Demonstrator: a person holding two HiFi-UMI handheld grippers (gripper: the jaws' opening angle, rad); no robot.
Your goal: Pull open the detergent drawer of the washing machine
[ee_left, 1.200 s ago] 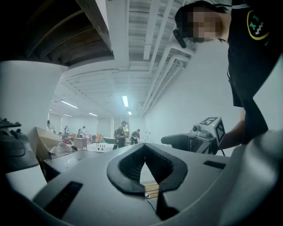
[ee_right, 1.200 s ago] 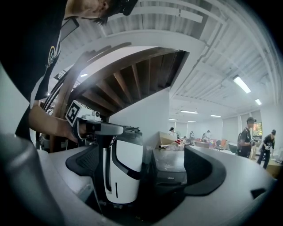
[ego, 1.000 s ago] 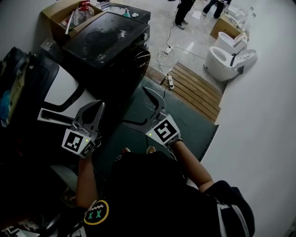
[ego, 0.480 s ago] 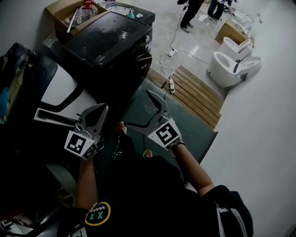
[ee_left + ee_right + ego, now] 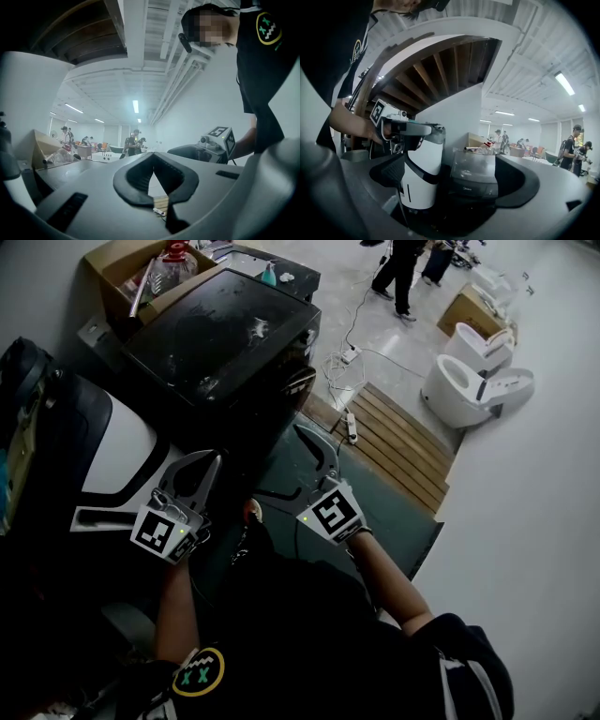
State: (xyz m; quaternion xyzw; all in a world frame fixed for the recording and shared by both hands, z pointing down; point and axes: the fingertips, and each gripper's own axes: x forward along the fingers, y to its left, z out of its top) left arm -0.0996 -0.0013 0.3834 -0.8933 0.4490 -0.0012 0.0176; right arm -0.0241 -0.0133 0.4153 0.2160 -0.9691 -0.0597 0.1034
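My L gripper [image 5: 212, 465] pinched shut, empty, drawer [image 5: 103, 517] jutting from white washer [image 5: 117, 448] just to its left, R gripper [image 5: 281, 461] wide open, empty, black washer [image 5: 220, 324] ahead of both.

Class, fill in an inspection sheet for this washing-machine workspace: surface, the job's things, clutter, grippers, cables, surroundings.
Surface: dark green floor mat beside a wooden pallet.
Job's things: white washing machine at the left. A white tray-like part juts from it, possibly the detergent drawer. Neither gripper holds it.
Clutter: cardboard box of bottles behind a dark top-loading machine.
Grippers: left gripper shut, with nothing in it. Right gripper open, with nothing in it.
Cables: power strip and loose white cable on the floor.
Surroundings: white toilets; people standing farther off.
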